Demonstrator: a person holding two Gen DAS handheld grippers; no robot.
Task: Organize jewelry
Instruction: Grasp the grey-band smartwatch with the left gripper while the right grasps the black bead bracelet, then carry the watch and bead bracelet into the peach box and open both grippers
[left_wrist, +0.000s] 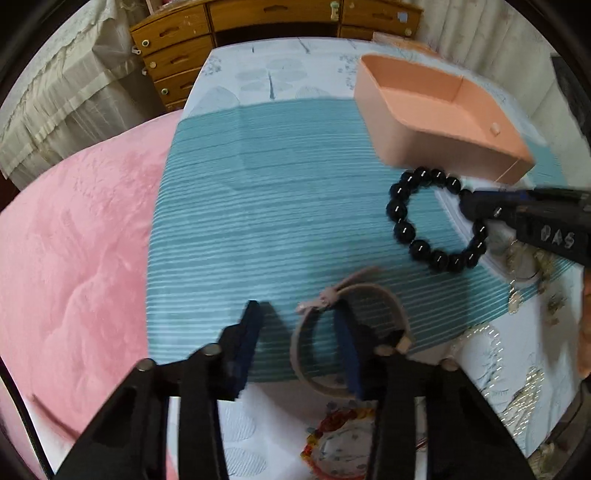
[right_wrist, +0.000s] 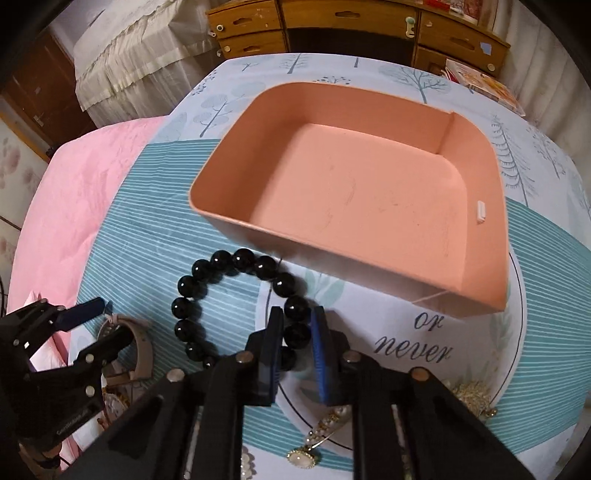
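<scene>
Right tool (right_wrist: 295, 332) — round glossy black beads (right_wrist: 236, 258)

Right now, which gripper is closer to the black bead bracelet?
The right gripper: its fingers straddle the black bead bracelet. The left gripper is off to the side, over the beige watch.
</scene>
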